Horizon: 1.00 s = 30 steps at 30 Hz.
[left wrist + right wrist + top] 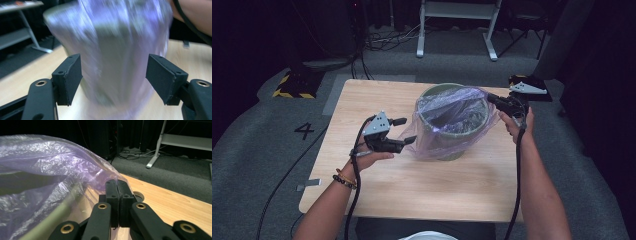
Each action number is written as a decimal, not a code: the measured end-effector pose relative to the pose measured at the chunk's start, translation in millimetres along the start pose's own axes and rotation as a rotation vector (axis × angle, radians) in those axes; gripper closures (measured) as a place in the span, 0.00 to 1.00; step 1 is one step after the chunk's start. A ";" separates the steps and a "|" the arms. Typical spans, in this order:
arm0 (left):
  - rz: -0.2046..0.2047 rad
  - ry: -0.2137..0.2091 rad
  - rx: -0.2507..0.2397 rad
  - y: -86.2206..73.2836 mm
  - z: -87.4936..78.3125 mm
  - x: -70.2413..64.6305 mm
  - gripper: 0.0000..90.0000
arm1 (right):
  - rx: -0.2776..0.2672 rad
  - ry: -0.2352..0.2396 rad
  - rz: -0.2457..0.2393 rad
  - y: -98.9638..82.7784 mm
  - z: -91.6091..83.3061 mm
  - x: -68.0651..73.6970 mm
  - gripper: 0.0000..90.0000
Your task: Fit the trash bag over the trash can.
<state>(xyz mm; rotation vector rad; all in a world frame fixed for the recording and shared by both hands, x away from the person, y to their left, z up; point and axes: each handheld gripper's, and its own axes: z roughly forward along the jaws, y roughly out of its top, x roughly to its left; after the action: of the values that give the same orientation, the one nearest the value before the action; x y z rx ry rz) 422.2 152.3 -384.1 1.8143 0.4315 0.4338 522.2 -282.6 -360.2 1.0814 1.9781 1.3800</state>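
Note:
A grey-green bin (pixel 460 138) stands at the middle of the wooden table (pixel 412 180), lined with a translucent purple bag (pixel 452 107) that hangs over its rim. My right gripper (pixel 491 97) is at the bin's right rim, shut on the bag's edge. In the right gripper view the gripper (pixel 117 185) has its jaws pressed together on the purple bag (pixel 62 162). My left gripper (pixel 406 131) hovers just left of the bin, open, with nothing in it. In the blurred left gripper view the bag (pixel 117 50) lies ahead of the spread jaws of the gripper (pixel 113 75).
A white desk frame (pixel 457 25) and cables stand on the carpet behind the table. A yellow-and-black striped block (pixel 294 85) lies at the far left, and a "4" (pixel 304 130) is marked on the floor. The table has a round hole (pixel 138 195) near my right gripper.

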 end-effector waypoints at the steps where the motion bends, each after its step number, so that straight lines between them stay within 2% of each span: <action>1: -0.005 0.002 -0.022 7.0 0.4 3.8 0.32 | -0.006 0.001 -0.007 0.8 -0.5 0.0 0.99; 4: -0.023 0.001 -0.039 13.9 2.3 9.2 0.32 | -0.012 0.003 -0.005 2.3 -1.1 0.3 0.99; 5: -0.017 0.013 -0.002 21.0 10.9 15.6 0.33 | -0.019 0.010 -0.007 3.7 -0.9 1.4 0.99; 6: -0.006 0.028 0.020 22.2 15.2 17.7 0.36 | -0.019 0.010 -0.009 4.2 -0.6 1.7 0.99; 8: -0.015 0.019 0.047 22.0 22.7 24.8 0.41 | -0.022 0.017 -0.011 5.0 0.2 2.5 0.98; 9: -0.010 0.034 0.072 21.8 25.6 28.5 0.44 | -0.027 0.025 -0.015 5.6 0.4 3.4 0.98; 10: -0.015 0.021 0.067 20.8 26.3 32.6 0.50 | -0.031 0.030 -0.017 5.9 0.3 4.3 0.98; 12: -0.015 0.012 0.071 18.8 27.9 39.1 0.68 | -0.038 0.039 -0.023 6.8 0.3 5.5 0.98; 14: 0.000 0.021 0.078 17.4 29.3 42.0 0.76 | -0.038 0.043 -0.027 7.8 0.7 6.1 0.98; 15: 0.007 0.027 0.079 17.3 29.9 42.6 0.84 | -0.039 0.045 -0.028 8.7 0.9 6.3 0.98; 18: 0.013 0.068 0.083 17.5 33.6 44.7 0.95 | -0.032 0.047 -0.033 9.6 2.4 6.6 0.98; 19: 0.013 0.068 0.083 17.5 33.6 44.7 0.97 | -0.032 0.047 -0.033 9.6 2.4 6.6 0.98; 20: 0.014 0.100 0.094 17.6 36.1 46.8 0.97 | -0.026 0.044 -0.035 9.6 3.6 6.6 0.98; 22: -0.014 0.121 0.104 16.1 44.7 53.5 1.00 | -0.005 0.042 -0.032 8.8 8.1 5.4 0.98; 26: -0.025 0.160 0.142 13.2 59.9 60.8 1.00 | 0.020 0.059 0.002 6.7 15.8 1.6 0.98; 28: -0.039 0.164 0.152 11.1 63.8 63.5 1.00 | 0.032 0.070 0.029 4.6 20.1 -1.2 0.98; 29: -0.075 0.182 0.193 3.3 74.7 70.4 1.00 | 0.046 0.069 0.042 2.7 23.1 -2.9 0.98; 30: -0.085 0.182 0.210 0.0 78.8 72.1 1.00 | 0.055 0.073 0.051 1.1 25.1 -3.8 0.98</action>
<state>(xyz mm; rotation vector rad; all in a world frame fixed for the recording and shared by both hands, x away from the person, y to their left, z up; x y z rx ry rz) 523.8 123.3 -399.8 1.9579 0.6997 0.5125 543.8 -272.0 -368.5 1.1280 2.0646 1.4177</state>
